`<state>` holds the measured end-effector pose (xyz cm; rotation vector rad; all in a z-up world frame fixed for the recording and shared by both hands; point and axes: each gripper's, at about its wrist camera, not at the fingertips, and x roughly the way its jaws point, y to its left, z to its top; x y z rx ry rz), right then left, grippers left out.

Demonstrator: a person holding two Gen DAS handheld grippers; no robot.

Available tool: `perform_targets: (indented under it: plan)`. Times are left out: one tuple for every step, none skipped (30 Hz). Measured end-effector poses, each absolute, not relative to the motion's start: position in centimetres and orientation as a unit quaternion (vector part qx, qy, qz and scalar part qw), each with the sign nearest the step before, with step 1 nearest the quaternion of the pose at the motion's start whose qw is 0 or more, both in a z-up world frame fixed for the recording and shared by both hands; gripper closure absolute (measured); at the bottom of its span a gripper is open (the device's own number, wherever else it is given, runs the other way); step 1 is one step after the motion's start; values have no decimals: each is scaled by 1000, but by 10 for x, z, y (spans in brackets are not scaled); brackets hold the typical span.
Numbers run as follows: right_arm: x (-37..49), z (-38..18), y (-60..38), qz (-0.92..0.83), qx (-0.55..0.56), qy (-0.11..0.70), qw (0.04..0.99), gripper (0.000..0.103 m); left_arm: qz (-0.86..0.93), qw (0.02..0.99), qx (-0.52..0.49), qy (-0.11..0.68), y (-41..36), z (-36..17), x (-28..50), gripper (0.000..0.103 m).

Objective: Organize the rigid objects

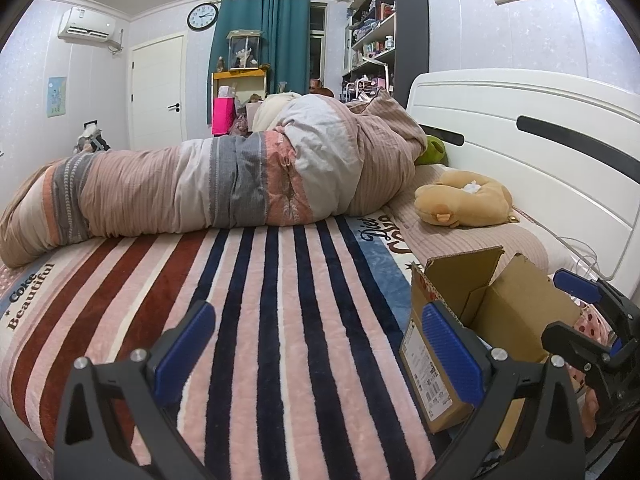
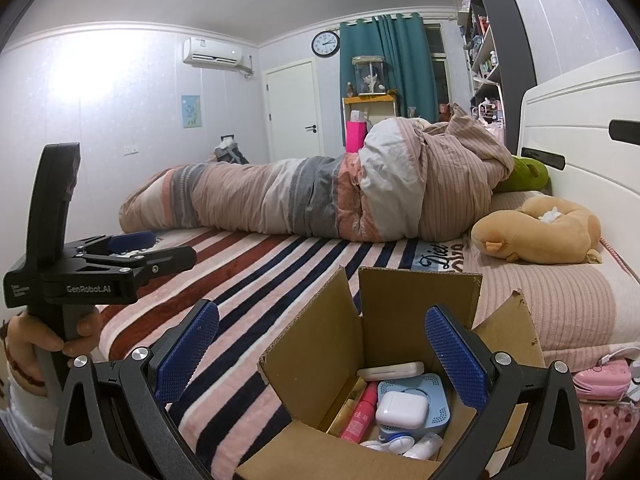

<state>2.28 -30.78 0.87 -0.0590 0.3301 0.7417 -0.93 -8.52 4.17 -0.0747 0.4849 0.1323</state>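
An open cardboard box (image 2: 384,308) stands on the striped bed. It holds a white earbud case (image 2: 401,409), a light blue device (image 2: 434,390), a pink tube (image 2: 361,414), a flat white case (image 2: 390,370) and small white items. My right gripper (image 2: 322,352) is open and empty, just above the box mouth. In the left wrist view the box (image 1: 496,312) sits at the right. My left gripper (image 1: 320,354) is open and empty over the blanket, its right finger (image 1: 450,354) beside the box's left wall. The right gripper (image 1: 588,316) shows beyond the box.
A rolled quilt (image 1: 224,184) lies across the bed's far side. A tan plush toy (image 2: 540,236) rests on the pillow by the white headboard (image 1: 520,132). A green plush (image 2: 524,174) lies behind it. A pink object (image 2: 604,380) lies right of the box.
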Motion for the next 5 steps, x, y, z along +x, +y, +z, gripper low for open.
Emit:
perform_targets:
  plan:
    - [23, 9, -308, 360, -29, 161, 919, 0, 65, 968, -36, 240, -85, 42, -9, 1]
    - [23, 9, -308, 360, -29, 161, 919, 0, 65, 968, -36, 240, -85, 42, -9, 1]
    - [23, 9, -308, 358, -29, 161, 919, 0, 65, 968, -36, 240, -85, 42, -9, 1]
    - [24, 10, -309, 357, -28, 162, 920, 0, 65, 968, -36, 241, -85, 42, -10, 1]
    - [24, 10, -310, 357, -27, 162, 920, 0, 65, 968, -36, 240, -85, 42, -10, 1]
